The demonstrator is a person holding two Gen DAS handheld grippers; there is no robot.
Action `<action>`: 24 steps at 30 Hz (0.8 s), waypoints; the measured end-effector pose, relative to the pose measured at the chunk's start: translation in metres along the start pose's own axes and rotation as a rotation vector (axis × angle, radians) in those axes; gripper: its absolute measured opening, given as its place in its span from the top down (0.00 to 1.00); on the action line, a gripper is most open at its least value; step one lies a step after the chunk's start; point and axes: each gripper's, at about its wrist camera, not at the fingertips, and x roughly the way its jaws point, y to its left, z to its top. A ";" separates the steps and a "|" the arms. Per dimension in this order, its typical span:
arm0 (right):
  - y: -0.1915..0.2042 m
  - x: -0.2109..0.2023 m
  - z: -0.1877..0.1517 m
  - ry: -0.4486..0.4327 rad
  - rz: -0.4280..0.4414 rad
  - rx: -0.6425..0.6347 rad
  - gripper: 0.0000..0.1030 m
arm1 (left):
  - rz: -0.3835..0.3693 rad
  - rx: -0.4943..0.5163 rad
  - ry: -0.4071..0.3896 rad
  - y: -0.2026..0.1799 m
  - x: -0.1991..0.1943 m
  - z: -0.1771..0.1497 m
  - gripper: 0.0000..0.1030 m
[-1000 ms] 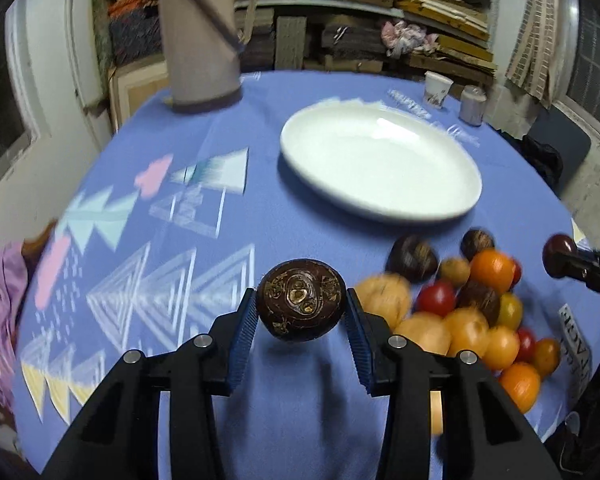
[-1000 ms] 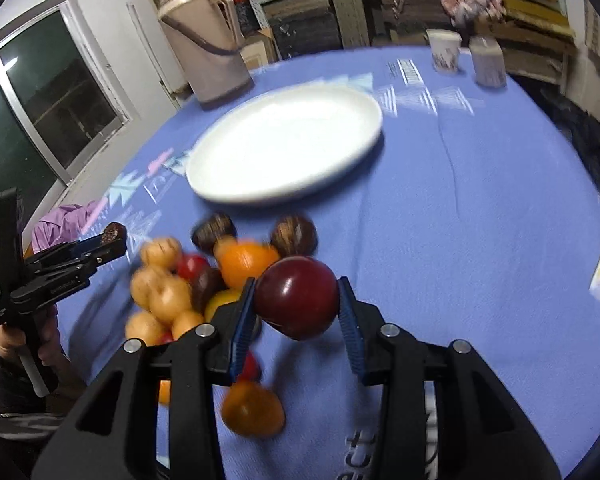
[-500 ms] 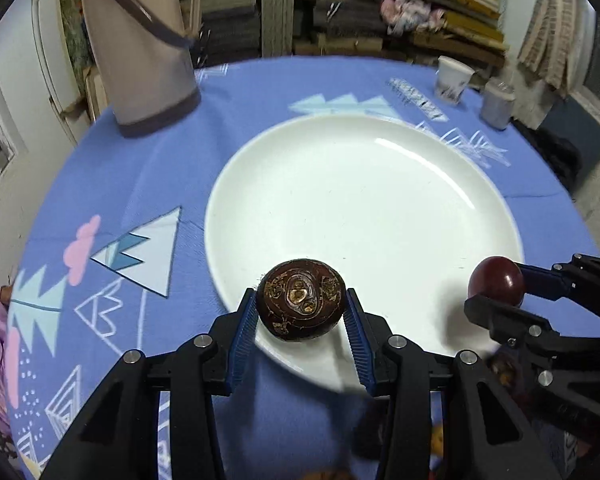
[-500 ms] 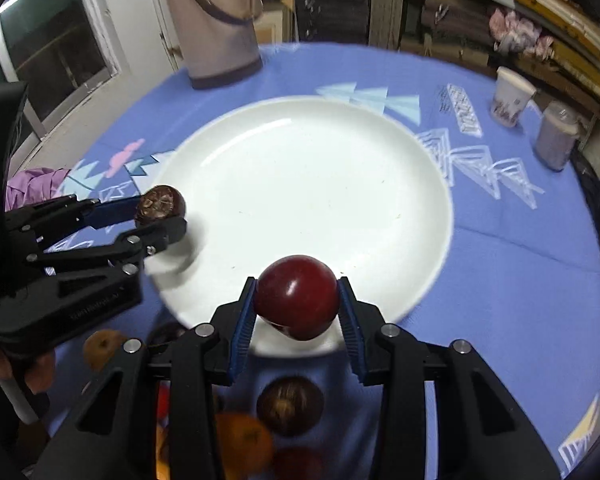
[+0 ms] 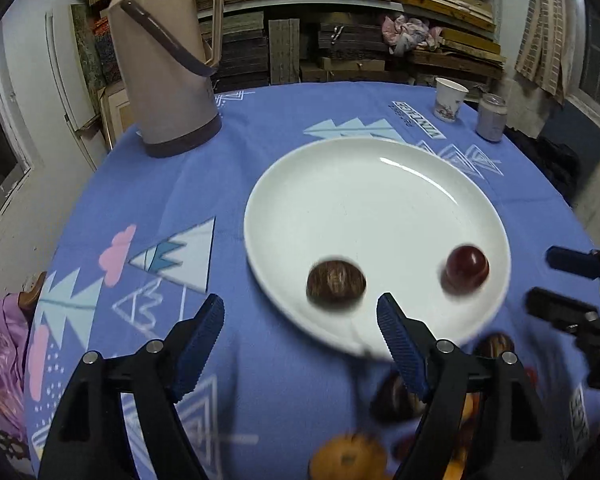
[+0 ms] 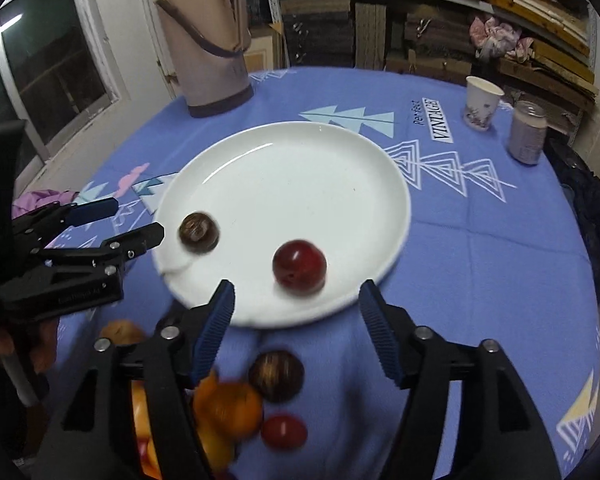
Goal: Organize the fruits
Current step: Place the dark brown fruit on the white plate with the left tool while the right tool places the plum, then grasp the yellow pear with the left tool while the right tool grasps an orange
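Observation:
A white plate (image 5: 380,184) (image 6: 300,168) lies on the blue tablecloth. On its near part rest a dark brown fruit (image 5: 336,283) (image 6: 199,232) and a red plum (image 5: 465,268) (image 6: 299,266), both slightly blurred. My left gripper (image 5: 300,320) hangs just short of the plate's near rim, its jaws opening, nothing between them. My right gripper (image 6: 294,300) stands over the plate's near edge, jaws opening too, the plum lying free just beyond the fingertips. Each gripper also shows in the other's view: left gripper (image 6: 116,222), right gripper (image 5: 556,280). A pile of orange, red and brown fruits (image 6: 236,404) (image 5: 348,456) lies under the grippers.
A tall beige thermos jug (image 5: 164,60) (image 6: 208,40) stands at the table's far left. A paper cup (image 5: 449,100) (image 6: 482,104) and a small jar (image 5: 491,117) (image 6: 528,132) sit at the far right. Purple cloth (image 5: 0,360) lies at the left edge. Shelves of stacked boards fill the background.
Both grippers carried their fruits from the pile to the plate, then let go. The brown fruit and the plum now lie on the plate and both jaws stand wide.

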 end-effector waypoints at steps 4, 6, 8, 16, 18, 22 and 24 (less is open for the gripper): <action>0.002 -0.031 -0.039 -0.009 0.026 -0.005 0.30 | -0.005 -0.008 -0.002 0.007 -0.018 -0.027 0.18; 0.004 -0.041 -0.058 -0.001 0.042 -0.006 0.30 | -0.012 -0.024 0.002 0.011 -0.027 -0.042 0.17; 0.007 -0.049 -0.078 0.005 0.036 0.000 0.31 | -0.018 -0.039 0.007 0.013 -0.033 -0.055 0.17; 0.007 -0.058 -0.124 0.031 0.061 0.049 0.30 | -0.058 -0.071 0.062 0.006 -0.036 -0.079 0.16; 0.010 -0.060 -0.125 0.032 0.079 0.047 0.30 | -0.063 -0.078 0.079 0.003 -0.032 -0.080 0.16; 0.016 -0.058 -0.123 0.034 0.102 0.037 0.29 | -0.070 -0.102 0.126 -0.003 -0.018 -0.078 0.16; 0.019 -0.058 -0.121 0.033 0.106 0.033 0.28 | -0.093 -0.129 0.150 -0.001 -0.011 -0.079 0.16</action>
